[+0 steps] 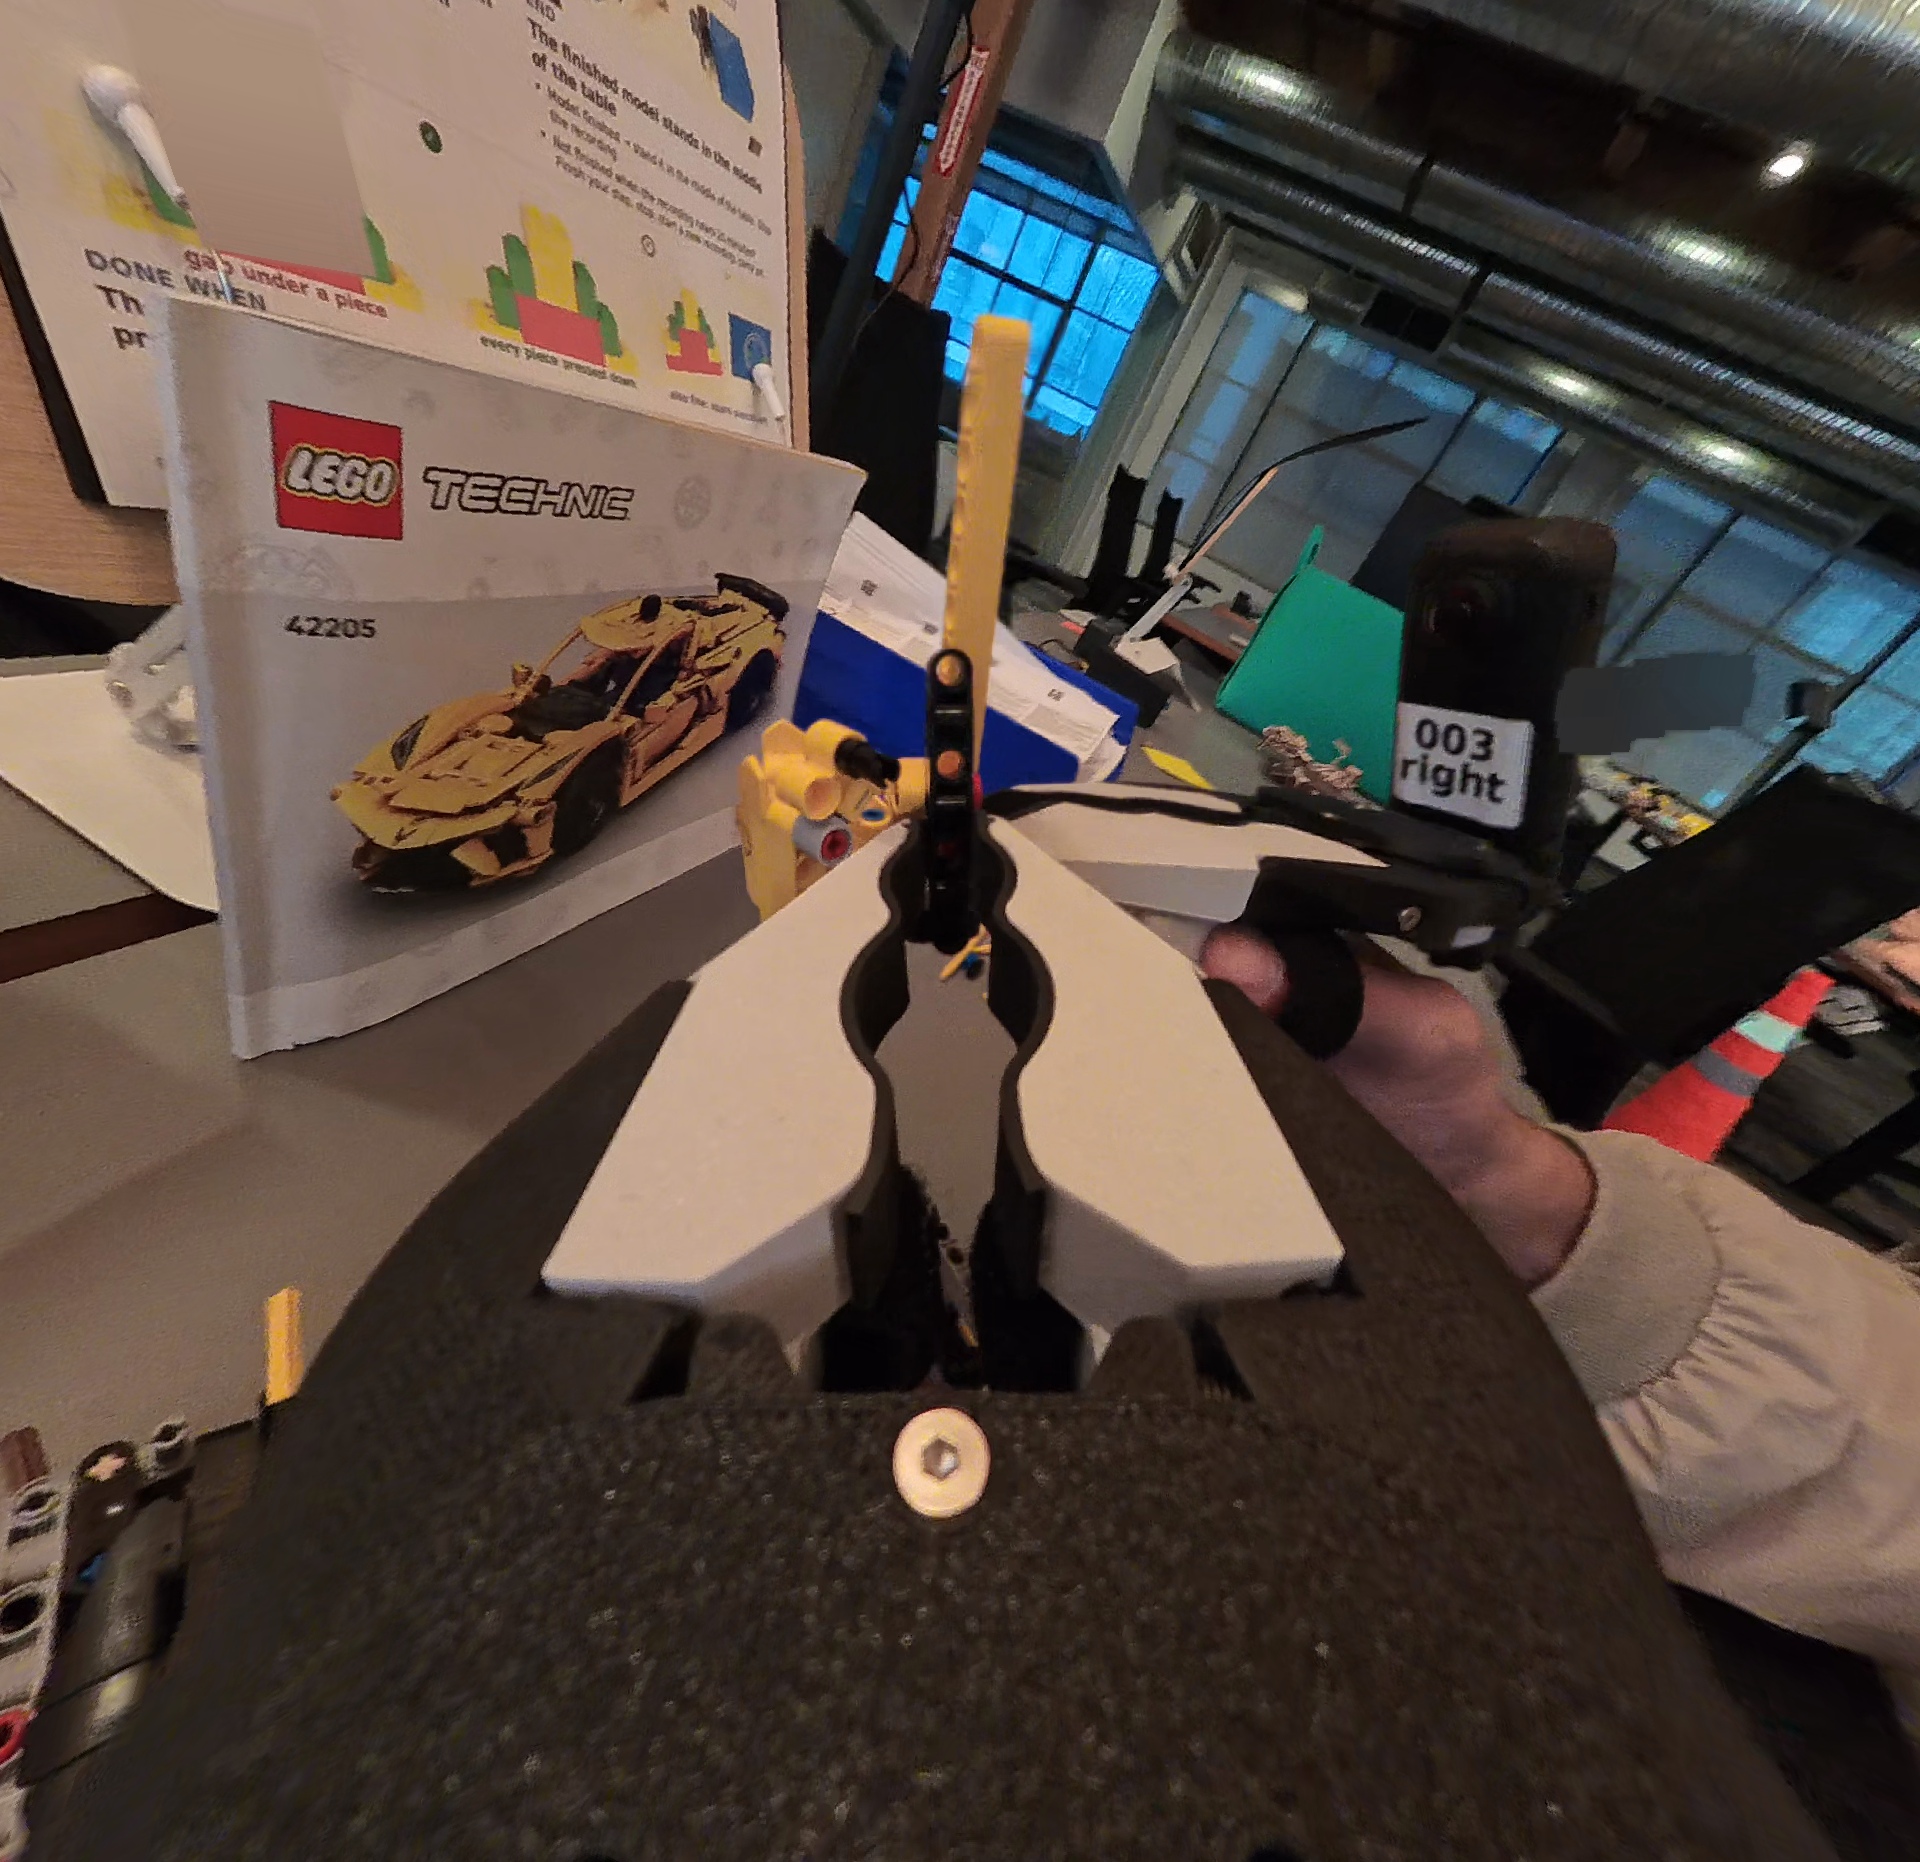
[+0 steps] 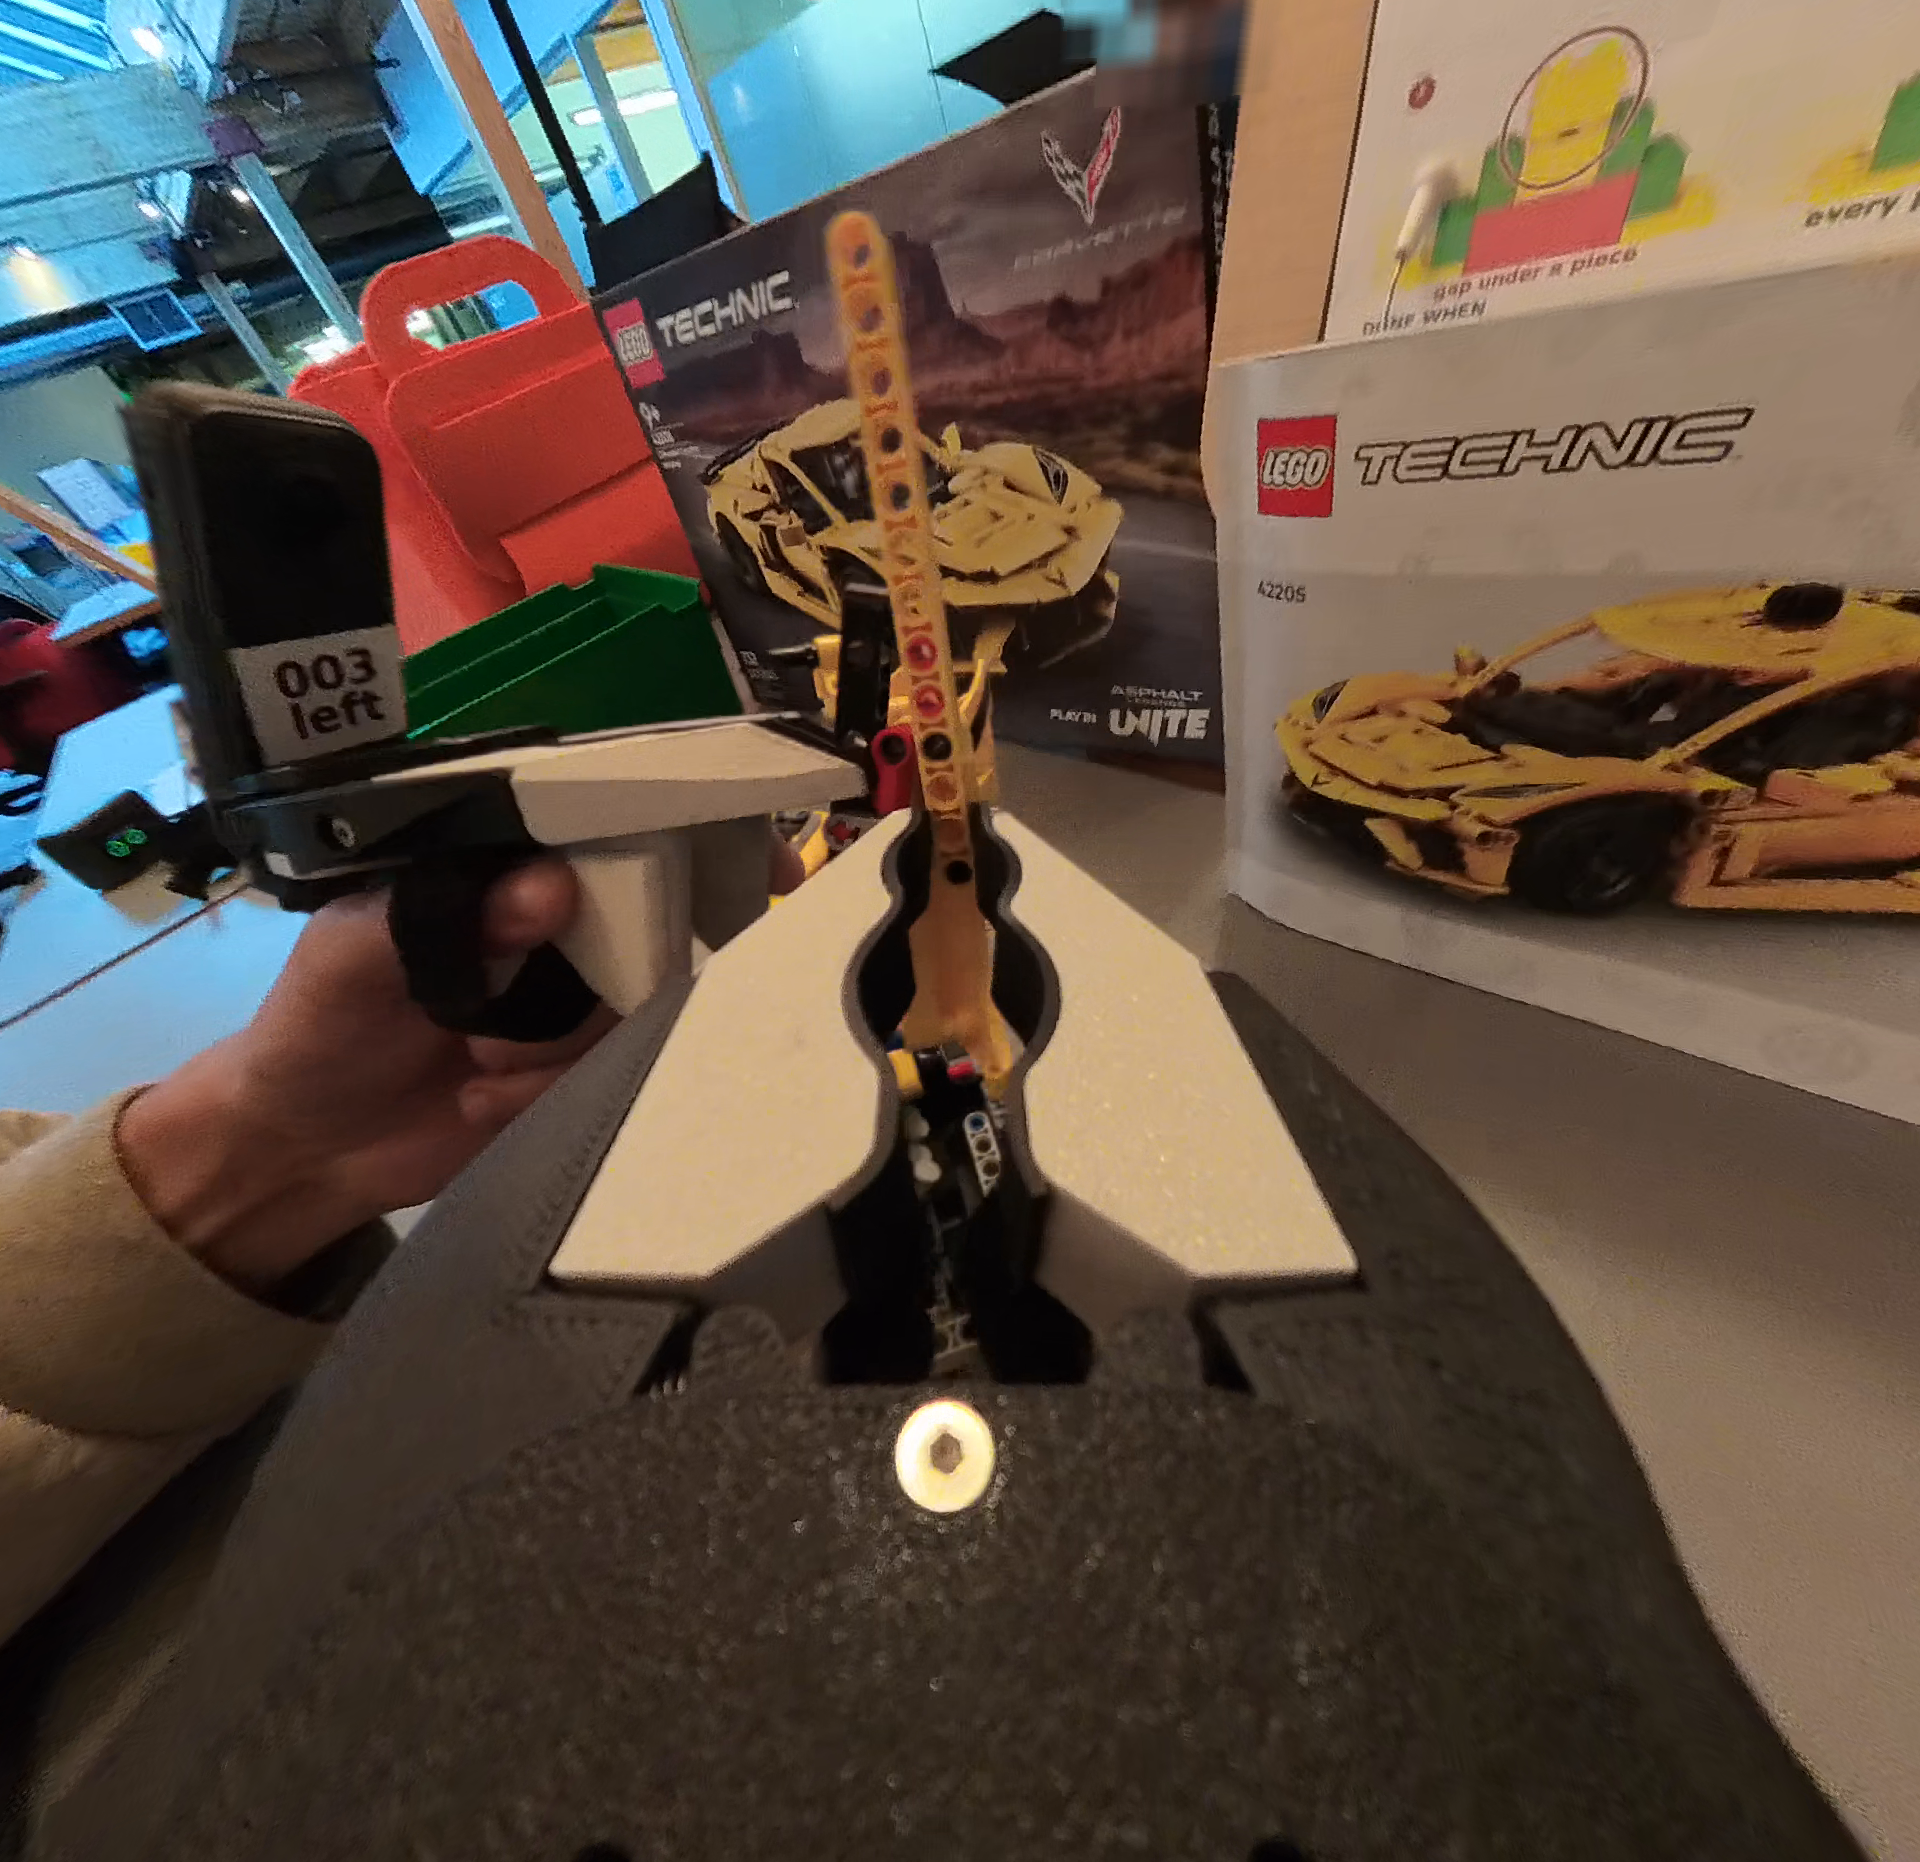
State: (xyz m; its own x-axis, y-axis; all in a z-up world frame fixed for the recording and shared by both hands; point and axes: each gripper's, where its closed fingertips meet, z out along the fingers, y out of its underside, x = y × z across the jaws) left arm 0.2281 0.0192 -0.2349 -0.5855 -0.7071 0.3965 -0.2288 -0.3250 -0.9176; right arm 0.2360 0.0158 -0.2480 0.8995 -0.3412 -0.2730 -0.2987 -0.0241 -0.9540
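Note:
In the left wrist view my left gripper (image 1: 948,825) is shut on a short black holed beam (image 1: 948,732) that stands upright. A long yellow holed beam (image 1: 987,482) rises just behind it, and a yellow built part (image 1: 800,794) sits to its left. The right gripper's fingers (image 1: 1122,836) come in from the right and meet the beams there. In the right wrist view my right gripper (image 2: 951,825) is shut on the lower end of the long yellow beam (image 2: 888,482). The left gripper's fingers (image 2: 707,763) reach in from the left, at the black beam (image 2: 857,659) and a red connector (image 2: 890,758).
An instruction booklet with a yellow car (image 1: 468,669) (image 2: 1558,669) leans against a poster board (image 1: 416,150). A car set box (image 2: 987,441), an orange case (image 2: 488,410) and a green bin (image 2: 582,649) stand behind. Loose parts (image 1: 83,1563) lie at the lower left; a blue bin (image 1: 883,690) and an orange cone (image 1: 1725,1074) show farther off. My left and right fingertips are right by each other.

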